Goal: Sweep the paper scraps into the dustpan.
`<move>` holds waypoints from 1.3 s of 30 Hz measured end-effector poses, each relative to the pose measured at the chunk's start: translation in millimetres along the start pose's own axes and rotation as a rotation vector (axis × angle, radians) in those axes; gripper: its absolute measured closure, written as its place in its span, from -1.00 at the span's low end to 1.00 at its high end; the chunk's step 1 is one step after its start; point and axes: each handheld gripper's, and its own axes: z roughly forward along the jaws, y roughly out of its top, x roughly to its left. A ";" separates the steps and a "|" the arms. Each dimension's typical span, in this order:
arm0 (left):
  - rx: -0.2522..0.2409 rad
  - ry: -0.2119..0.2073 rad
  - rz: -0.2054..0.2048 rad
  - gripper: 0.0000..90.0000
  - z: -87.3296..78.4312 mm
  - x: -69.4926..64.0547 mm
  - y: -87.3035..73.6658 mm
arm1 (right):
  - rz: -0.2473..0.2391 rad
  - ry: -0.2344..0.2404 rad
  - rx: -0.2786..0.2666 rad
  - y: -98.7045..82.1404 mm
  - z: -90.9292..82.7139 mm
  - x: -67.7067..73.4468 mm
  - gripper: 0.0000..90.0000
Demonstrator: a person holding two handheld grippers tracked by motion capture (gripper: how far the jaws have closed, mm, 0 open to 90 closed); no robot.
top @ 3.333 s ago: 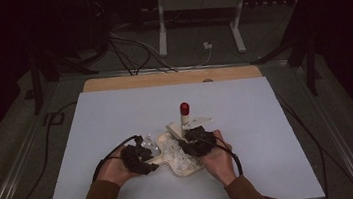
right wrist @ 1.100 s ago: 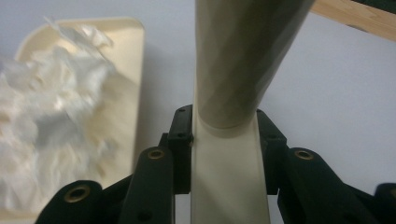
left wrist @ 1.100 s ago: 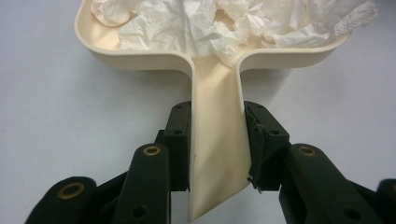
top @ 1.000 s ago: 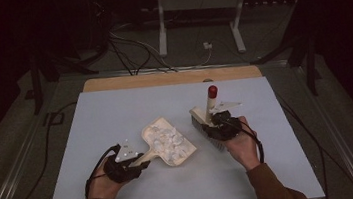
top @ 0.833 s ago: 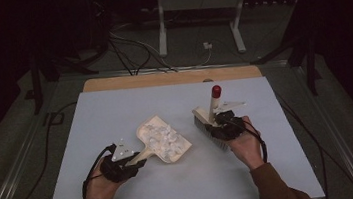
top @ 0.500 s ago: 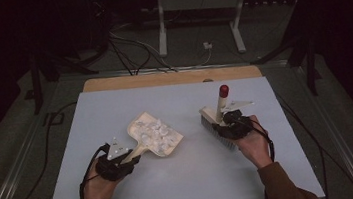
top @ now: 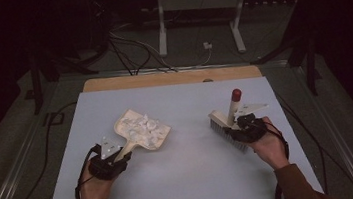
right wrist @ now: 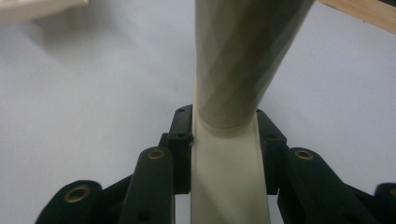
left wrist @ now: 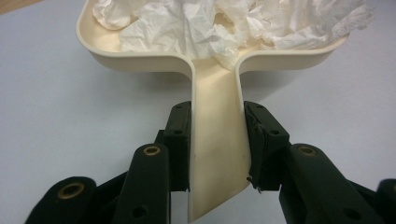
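Gripping the cream dustpan (top: 142,130) by its handle, my left tongs (top: 112,158) keep it flat on the worktop (top: 193,178), crumpled paper (top: 143,127) heaped inside. Well right of the dustpan, my right tongs (top: 240,125) clamp the brush (top: 228,123) handle.

The setting is a lab or recording studio. A pale grey surface (top: 184,189) stands in a dark room. Cables (top: 128,49) run across the floor behind it, beside a white metal stand (top: 194,12) and dark tripod legs (top: 40,69).
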 end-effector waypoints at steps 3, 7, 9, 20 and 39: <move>0.010 0.029 -0.017 0.47 -0.1 2.3 -1.5 | -0.030 0.036 -0.010 -5.4 -6.3 -4.2 0.49; 0.005 0.063 -0.047 0.47 -1.6 5.0 -3.3 | -0.094 0.080 -0.025 -12.7 -13.6 -7.5 0.49; -0.004 0.072 -0.055 0.47 -2.7 5.8 -3.8 | -0.107 0.105 -0.025 -16.0 -15.9 -8.1 0.49; -0.049 0.074 -0.059 0.47 -5.7 9.2 -7.9 | -0.148 0.152 -0.016 -27.7 -15.4 -10.0 0.49; 0.024 0.034 -0.040 0.47 -8.0 19.8 -33.0 | -0.097 0.135 -0.120 37.5 43.9 18.7 0.49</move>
